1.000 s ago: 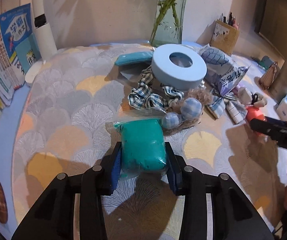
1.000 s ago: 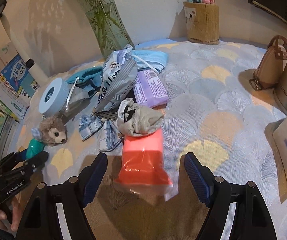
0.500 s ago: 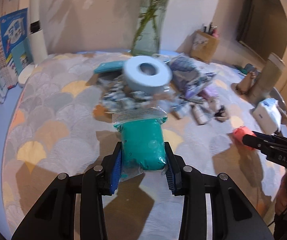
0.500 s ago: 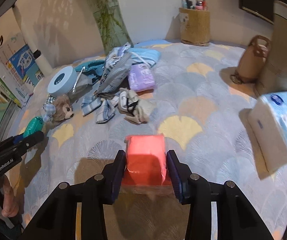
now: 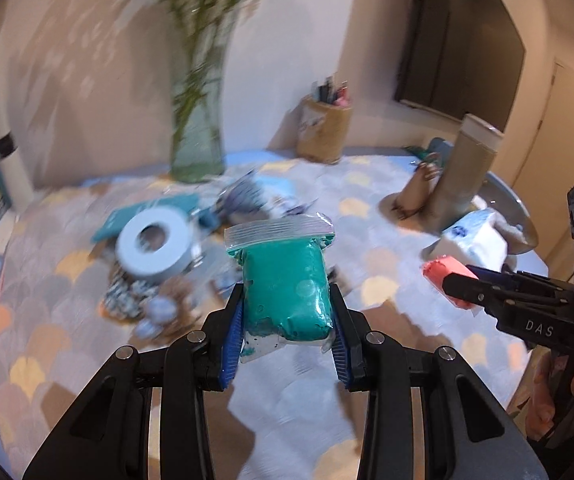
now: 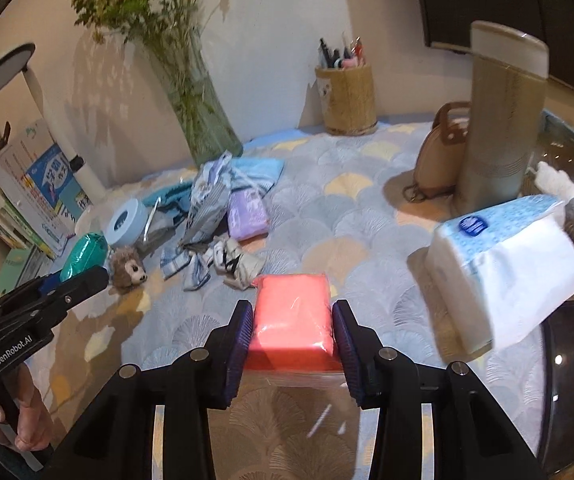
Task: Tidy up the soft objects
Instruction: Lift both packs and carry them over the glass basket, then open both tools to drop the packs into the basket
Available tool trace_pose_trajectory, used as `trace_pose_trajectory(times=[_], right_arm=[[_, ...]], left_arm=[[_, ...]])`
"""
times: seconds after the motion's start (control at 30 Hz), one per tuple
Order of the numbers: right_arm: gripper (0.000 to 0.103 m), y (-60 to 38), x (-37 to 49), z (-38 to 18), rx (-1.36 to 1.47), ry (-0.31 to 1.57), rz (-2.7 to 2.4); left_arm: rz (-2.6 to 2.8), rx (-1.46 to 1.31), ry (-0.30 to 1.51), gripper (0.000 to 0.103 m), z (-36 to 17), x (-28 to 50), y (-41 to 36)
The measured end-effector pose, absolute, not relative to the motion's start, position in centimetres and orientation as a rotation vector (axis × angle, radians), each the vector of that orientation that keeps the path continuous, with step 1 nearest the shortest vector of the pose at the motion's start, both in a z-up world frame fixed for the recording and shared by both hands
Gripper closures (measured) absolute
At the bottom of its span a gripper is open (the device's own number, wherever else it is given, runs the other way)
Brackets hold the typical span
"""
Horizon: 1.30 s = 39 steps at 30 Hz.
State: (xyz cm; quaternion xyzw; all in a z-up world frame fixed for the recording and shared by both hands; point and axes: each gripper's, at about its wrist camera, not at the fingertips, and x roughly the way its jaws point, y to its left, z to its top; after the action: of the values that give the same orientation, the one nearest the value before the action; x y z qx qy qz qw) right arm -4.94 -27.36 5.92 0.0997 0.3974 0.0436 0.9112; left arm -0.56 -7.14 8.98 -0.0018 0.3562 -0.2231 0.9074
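My left gripper is shut on a teal clay block in a clear zip bag, held above the table; it also shows in the right wrist view. My right gripper is shut on a pink clay block in a clear bag, also lifted, and the block shows in the left wrist view. A pile of soft things lies mid-table: a plush toy, checked cloth, grey socks, a purple packet.
A tissue pack lies at the right by a tall beige cylinder and a small brown bag. A blue tape roll, glass vase, pen holder and books stand behind.
Both grippers rose and tilted up with their bags. The right gripper closed on the pink block a second ago and moved toward the tissue pack.
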Motion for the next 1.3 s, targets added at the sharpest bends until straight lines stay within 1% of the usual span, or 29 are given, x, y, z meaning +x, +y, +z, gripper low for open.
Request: trace_pose_trajectory(times=[0.1, 0.27, 0.4, 0.63, 0.77, 0.97, 1.03, 1.07, 1.1, 1.13, 1.17, 1.2, 1.27, 1.3], right_arm=[[0.063, -29.1, -5.5, 7.5, 0.215, 0.774, 0.061], [0.063, -33.3, -6.6, 10.0, 0.260, 0.703, 0.001], [0.063, -38.4, -7.6, 12.2, 0.324, 0.642, -0.077], [0.063, -48.6, -8.6, 14.4, 0.471, 0.575, -0.214], [0.063, -53.8, -8.7, 15.0, 0.516, 0.554, -0.298], [0.063, -61.0, -6.8, 13.1, 0.607, 0.629, -0.400], [0.063, -62.9, -5.9, 12.1, 0.632, 0.652, -0.420], [0.060, -63.6, -5.4, 11.7, 0.652, 0.659, -0.420], [0.054, -64.8, -5.0, 11.0, 0.705, 0.661, -0.403], [0.049, -65.7, -4.7, 10.3, 0.746, 0.664, -0.395], [0.040, -66.6, -4.5, 9.7, 0.783, 0.677, -0.400], [0.039, -67.1, -4.4, 9.2, 0.805, 0.690, -0.402], [0.039, -67.5, -4.7, 8.6, 0.818, 0.703, -0.394], [0.039, -67.1, -5.0, 8.5, 0.811, 0.709, -0.389]], left_arm=[[-0.503, 0.001, 0.726, 0.068, 9.8, -0.4, -9.4], [-0.605, 0.067, 0.686, 0.068, 12.1, 0.1, -15.4], [-0.731, 0.084, 0.685, 0.068, 13.0, 0.2, -20.8], [-0.889, 0.164, 0.658, 0.068, 14.2, 0.3, -31.7], [-0.956, 0.176, 0.664, 0.068, 14.1, 0.7, -36.8], [-0.960, 0.204, 0.692, 0.068, 12.6, 2.5, -43.3], [-0.928, 0.225, 0.697, 0.066, 12.0, 3.4, -44.9], [-0.922, 0.222, 0.703, 0.062, 11.8, 3.8, -45.5], [-0.929, 0.213, 0.719, 0.054, 11.5, 4.3, -46.1], [-0.929, 0.206, 0.731, 0.051, 11.4, 4.9, -46.5], [-0.932, 0.197, 0.739, 0.046, 11.3, 5.1, -46.7], [-0.940, 0.191, 0.746, 0.040, 11.2, 5.1, -46.9], [-0.949, 0.190, 0.742, 0.034, 11.1, 4.6, -47.0], [-0.960, 0.190, 0.737, 0.033, 11.2, 4.2, -46.9]])
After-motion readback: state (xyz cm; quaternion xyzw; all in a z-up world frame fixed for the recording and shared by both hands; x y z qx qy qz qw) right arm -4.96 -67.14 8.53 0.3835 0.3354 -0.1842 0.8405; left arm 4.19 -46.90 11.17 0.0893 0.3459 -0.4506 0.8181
